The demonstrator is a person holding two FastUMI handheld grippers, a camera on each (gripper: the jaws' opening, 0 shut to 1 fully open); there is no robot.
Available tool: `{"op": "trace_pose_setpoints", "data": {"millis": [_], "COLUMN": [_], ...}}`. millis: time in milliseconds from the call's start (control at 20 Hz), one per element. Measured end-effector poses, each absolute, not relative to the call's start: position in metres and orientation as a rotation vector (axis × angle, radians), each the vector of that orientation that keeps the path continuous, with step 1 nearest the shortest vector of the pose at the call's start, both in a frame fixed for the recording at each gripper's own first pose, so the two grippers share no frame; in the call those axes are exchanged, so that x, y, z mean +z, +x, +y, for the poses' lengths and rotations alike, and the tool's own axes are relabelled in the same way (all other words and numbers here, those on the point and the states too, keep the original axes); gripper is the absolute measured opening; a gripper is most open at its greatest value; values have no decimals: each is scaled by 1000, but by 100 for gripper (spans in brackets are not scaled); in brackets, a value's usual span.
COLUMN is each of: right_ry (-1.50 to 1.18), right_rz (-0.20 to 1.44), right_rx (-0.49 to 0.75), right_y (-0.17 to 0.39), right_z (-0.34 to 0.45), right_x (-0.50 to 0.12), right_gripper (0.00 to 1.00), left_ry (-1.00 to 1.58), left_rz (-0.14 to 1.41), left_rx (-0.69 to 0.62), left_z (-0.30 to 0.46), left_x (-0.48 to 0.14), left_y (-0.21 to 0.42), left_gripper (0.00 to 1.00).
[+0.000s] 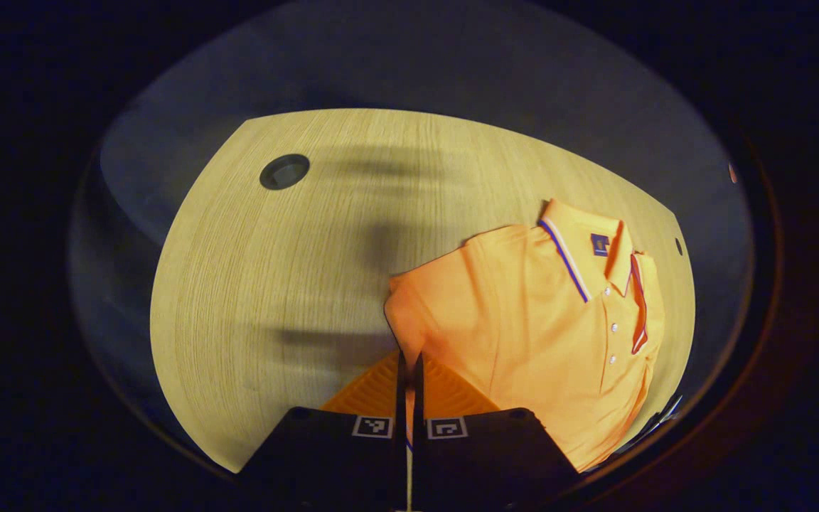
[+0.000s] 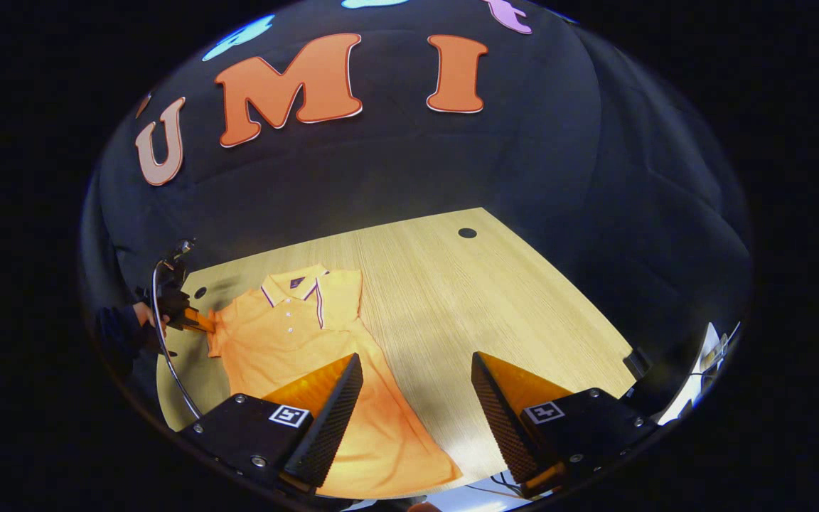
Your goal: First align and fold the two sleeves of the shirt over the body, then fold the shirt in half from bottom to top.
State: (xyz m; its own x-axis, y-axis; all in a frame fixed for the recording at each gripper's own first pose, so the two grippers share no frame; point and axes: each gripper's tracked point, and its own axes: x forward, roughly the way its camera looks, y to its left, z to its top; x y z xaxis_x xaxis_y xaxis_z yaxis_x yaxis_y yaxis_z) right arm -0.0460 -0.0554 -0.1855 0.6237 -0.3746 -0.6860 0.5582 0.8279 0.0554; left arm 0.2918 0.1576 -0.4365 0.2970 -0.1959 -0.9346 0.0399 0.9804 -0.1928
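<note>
Left gripper (image 1: 409,370): fingers pressed together, clamped on the shirt's sleeve (image 1: 409,313) at its outer edge. Only a hairline slit between the fingertips, fabric pinched in it. In the right gripper view the same gripper (image 2: 193,320) sits at the far left, a hand (image 2: 143,313) behind it, biting the sleeve tip at the shirt's side.

Right gripper (image 2: 416,384): fingers wide apart, holding nothing, hovering above the table near its front edge. Its left finger (image 2: 331,412) overlaps the shirt's lower body in view; contact can't be judged. Bare wood shows between the fingers.

Shirt (image 2: 296,341): orange polo, lying flat and face up on the table, collar (image 1: 580,249) away from the right gripper, hem toward it and close to the near table edge. From the left gripper it spreads ahead and to the right, button placket (image 1: 612,327) visible. The other sleeve (image 2: 345,288) looks already folded in beside the collar.

Open room: a wide stretch of bare table (image 1: 274,284) ahead and left of the left gripper; bare wood ahead and right of the right gripper out to the far corner.

Surface: light wood-grain top with round grommet holes, one (image 1: 284,171) ahead-left of the left gripper, one (image 2: 467,232) far ahead of the right gripper. Dark cloth wall (image 2: 381,171) behind the table.
</note>
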Motion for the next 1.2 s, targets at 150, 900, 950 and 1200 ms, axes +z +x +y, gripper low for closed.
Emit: {"op": "trace_pose_setpoints", "data": {"millis": [150,900,950,1200], "right_ry": [292,323,322,271], "right_rz": [710,685,681,627], "right_rx": [-545,-627,-627,-610], "right_y": [-46,-83,-82,-76], "right_z": [-56,-82,-82,-94], "right_x": [-184,-171,-171,-162], "right_gripper": [94,94,94,94], "left_ry": [-103,-157,-154,-135], "left_rz": [1200,1035,1020,867], "left_rx": [-203,-576,-570,-528], "left_z": [142,-9,-7,1], "left_x": [-412,-348,-340,-300], "left_y": [300,311,310,306], "left_gripper": [3,82,91,99]}}
